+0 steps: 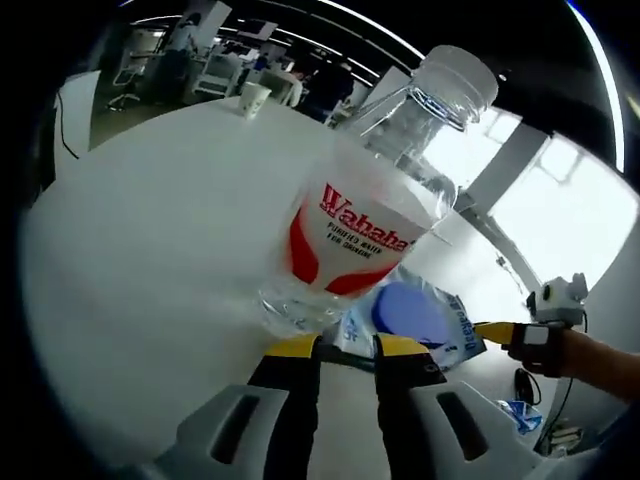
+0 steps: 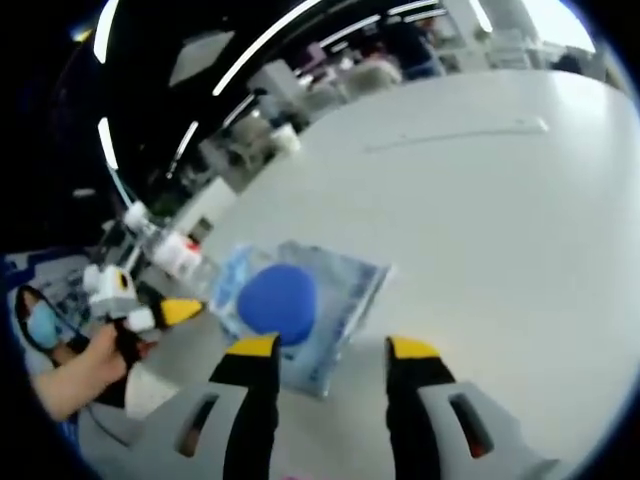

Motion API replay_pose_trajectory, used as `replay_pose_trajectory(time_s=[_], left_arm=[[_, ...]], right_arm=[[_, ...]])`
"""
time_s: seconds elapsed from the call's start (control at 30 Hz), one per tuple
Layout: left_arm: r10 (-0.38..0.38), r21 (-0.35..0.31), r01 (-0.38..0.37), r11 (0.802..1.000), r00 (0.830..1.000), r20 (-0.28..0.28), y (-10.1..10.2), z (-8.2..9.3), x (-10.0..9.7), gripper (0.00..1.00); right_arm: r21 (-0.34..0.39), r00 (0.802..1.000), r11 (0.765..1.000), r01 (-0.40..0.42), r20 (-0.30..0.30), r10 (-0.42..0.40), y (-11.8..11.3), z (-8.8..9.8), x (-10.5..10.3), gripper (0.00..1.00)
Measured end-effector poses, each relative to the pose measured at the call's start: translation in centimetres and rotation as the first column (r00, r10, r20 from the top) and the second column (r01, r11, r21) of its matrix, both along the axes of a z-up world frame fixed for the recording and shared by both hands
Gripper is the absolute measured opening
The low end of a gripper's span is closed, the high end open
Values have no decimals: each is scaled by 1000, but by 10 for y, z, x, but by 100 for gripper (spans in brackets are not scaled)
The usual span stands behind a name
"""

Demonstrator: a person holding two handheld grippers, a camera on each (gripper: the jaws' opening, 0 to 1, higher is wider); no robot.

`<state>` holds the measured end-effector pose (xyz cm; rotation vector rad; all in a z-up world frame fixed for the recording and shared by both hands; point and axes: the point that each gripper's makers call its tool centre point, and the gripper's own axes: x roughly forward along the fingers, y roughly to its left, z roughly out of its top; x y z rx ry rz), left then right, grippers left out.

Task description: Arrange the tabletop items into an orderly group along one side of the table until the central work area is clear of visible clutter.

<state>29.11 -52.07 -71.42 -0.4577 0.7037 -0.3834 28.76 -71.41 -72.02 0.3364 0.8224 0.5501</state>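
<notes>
Left hand-held gripper [image 1: 345, 352]: clamped on water bottle [image 1: 355, 235] base, above surface [image 1: 150, 260] | Right hand-held gripper [image 2: 332, 352]: jaws apart, just short of blue-disc packet [image 2: 300, 305] | Paper cup [image 1: 254, 99]: far beyond bottle | Progress: early; grouping remains.

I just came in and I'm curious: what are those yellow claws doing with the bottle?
A person is tidying a white table with two hand-held grippers. The left gripper has a clear water bottle right at its yellow tips; I can't tell if it is squeezed. The right gripper is open, just short of a clear packet with a blue round thing in it. A paper cup stands far across the table.
</notes>
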Motion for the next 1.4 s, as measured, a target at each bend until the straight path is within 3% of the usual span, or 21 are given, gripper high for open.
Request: replay_pose_trajectory(time_s=[0.1, 0.37, 0.6, 0.87, 1.03, 1.13, 1.27, 1.4], left_arm=[[-3, -19, 3, 1000, 1000, -9, -2, -2, 3, 19], [26, 22, -26, 999, 1000, -14, -1, -16, 6, 8], [-8, 14, 8, 1000, 1000, 6, -8, -17, 5, 2], [-117, 128, 109, 986, 992, 53, -11, -10, 6, 0], [-120, 104, 113, 988, 991, 65, -20, 4, 1, 0], [-159, 164, 145, 976, 984, 76, -21, 11, 1, 0], [-183, 219, 157, 963, 977, 107, -30, 37, 0, 0], [-224, 324, 174, 930, 967, 121, -42, 61, -7, 0]], right_arm=[[-20, 1000, 1000, -6, 9, 6, 0, -1, -1, 36], [-38, 1000, 999, 5, 12, -5, -4, -5, 4, 27], [-55, 1000, 998, -9, 12, 10, -4, -8, 5, 3], [-72, 997, 997, -7, 74, 13, -5, 3, 12, 0], [-70, 994, 998, -6, 109, 14, -11, 13, 11, 0], [-64, 992, 998, -6, 126, 14, -14, 21, 10, 0], [-45, 990, 999, 2, 143, 4, -20, 31, 6, 0], [-15, 986, 1000, 18, 166, -15, -30, 46, 2, 0]])
